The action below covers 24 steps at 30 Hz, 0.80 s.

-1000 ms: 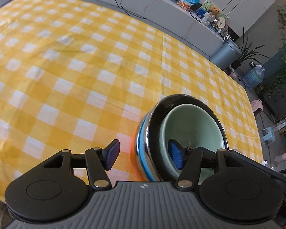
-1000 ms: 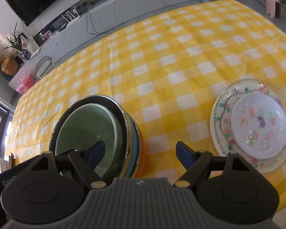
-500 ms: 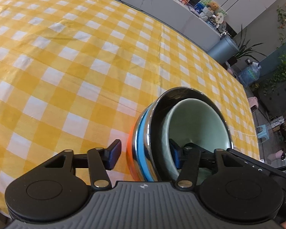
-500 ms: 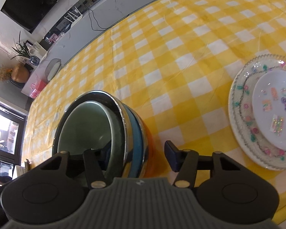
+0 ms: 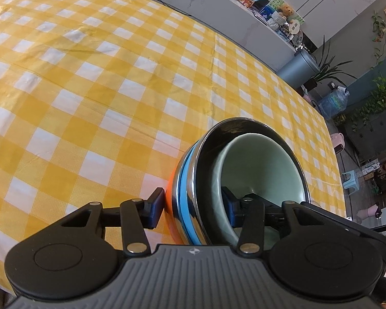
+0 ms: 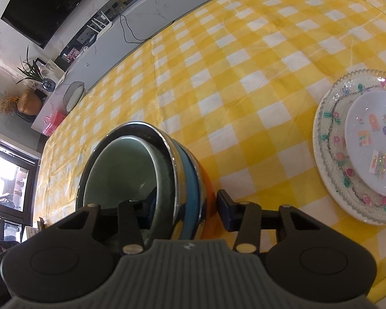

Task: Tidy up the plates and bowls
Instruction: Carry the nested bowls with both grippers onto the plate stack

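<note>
A pale green bowl (image 5: 265, 164) sits nested in a steel bowl with a blue band (image 5: 186, 193) over an orange base, on the yellow checked cloth. My left gripper (image 5: 191, 207) straddles the stack's near wall and its jaws are closing. One pad touches the orange outside and the other lies against the green bowl's inside. From the opposite side, my right gripper (image 6: 186, 206) straddles the same stack (image 6: 121, 170), its jaws also closing. Its inner finger is inside the green bowl, and a thin gap separates its outer pad from the orange wall.
To the right of the stack, a small white plate (image 6: 373, 141) with coloured stickers lies on a clear scalloped plate (image 6: 321, 141). The checked table (image 5: 90, 77) stretches away behind. Beyond it are a counter, a grey bin (image 5: 298, 68) and plants.
Both grippers' jaws have narrowed around the bowl stack's walls. In both views the stack now looks more tipped, with its orange base showing.
</note>
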Each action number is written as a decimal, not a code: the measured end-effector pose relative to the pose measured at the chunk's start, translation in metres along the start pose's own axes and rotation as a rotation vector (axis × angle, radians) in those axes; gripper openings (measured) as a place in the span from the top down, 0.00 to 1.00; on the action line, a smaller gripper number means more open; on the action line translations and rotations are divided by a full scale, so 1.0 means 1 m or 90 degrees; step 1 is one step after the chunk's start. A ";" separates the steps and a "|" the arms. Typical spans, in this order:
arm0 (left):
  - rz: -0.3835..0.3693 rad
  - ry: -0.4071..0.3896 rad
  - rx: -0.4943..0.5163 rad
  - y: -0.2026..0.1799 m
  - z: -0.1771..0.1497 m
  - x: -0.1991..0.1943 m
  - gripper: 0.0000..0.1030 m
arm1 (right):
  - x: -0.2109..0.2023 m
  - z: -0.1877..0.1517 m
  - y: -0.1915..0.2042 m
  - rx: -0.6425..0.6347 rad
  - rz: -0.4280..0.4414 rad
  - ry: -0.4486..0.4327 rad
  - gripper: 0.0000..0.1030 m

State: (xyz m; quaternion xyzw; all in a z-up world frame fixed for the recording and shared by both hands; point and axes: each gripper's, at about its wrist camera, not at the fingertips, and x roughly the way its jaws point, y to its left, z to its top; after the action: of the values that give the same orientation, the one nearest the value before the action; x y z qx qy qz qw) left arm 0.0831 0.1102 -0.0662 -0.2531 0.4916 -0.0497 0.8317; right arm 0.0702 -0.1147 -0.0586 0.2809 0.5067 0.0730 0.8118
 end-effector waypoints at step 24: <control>-0.026 -0.022 0.063 -0.084 -0.017 -0.022 0.49 | -0.078 0.024 -0.037 0.034 0.004 -0.037 0.58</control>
State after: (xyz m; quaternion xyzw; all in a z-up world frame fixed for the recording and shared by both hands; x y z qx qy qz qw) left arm 0.0716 0.0382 -0.0155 -0.2221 0.4689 -0.0865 0.8505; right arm 0.0478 -0.1863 -0.0097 0.3061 0.4837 0.0541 0.8182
